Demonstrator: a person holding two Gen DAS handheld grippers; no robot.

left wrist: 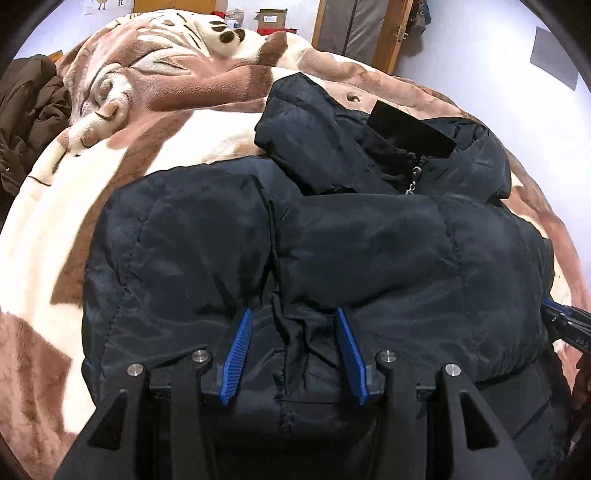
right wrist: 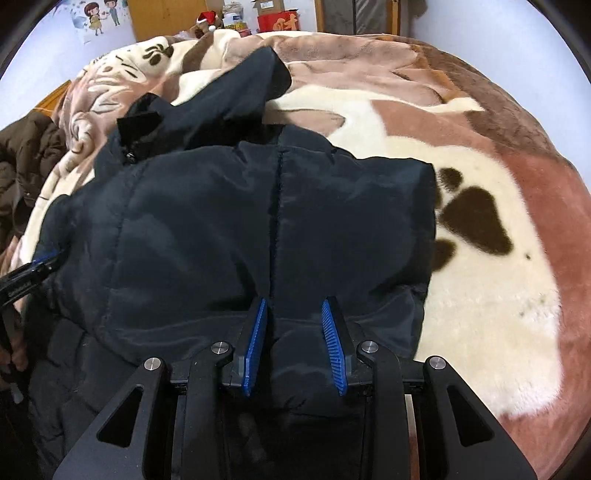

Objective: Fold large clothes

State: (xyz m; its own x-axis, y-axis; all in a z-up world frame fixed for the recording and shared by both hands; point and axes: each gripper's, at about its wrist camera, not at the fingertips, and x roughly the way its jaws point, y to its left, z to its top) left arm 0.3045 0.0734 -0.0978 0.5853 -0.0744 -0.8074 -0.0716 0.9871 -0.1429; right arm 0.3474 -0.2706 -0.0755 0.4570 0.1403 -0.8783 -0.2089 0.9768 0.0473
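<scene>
A dark navy puffer jacket (left wrist: 229, 236) lies on the bed, its zipped collar (left wrist: 413, 173) at the far end and one sleeve (left wrist: 306, 122) laid across the chest. My left gripper (left wrist: 293, 312) is shut on a thick fold of the jacket's near edge, and fabric fills the gap between its blue pads (left wrist: 240, 350). In the right wrist view the same jacket (right wrist: 207, 221) spreads ahead, and my right gripper (right wrist: 294, 300) is shut on another bunch of its hem. Each view catches the other gripper's tip at the jacket's side: right gripper (left wrist: 565, 321), left gripper (right wrist: 33, 269).
A plush brown-and-cream blanket (right wrist: 480, 258) with paw prints covers the bed. A brown coat (left wrist: 26, 110) is heaped at the bed's left edge. Cardboard boxes (left wrist: 271, 18) and a wooden door (left wrist: 388, 33) stand beyond the far end.
</scene>
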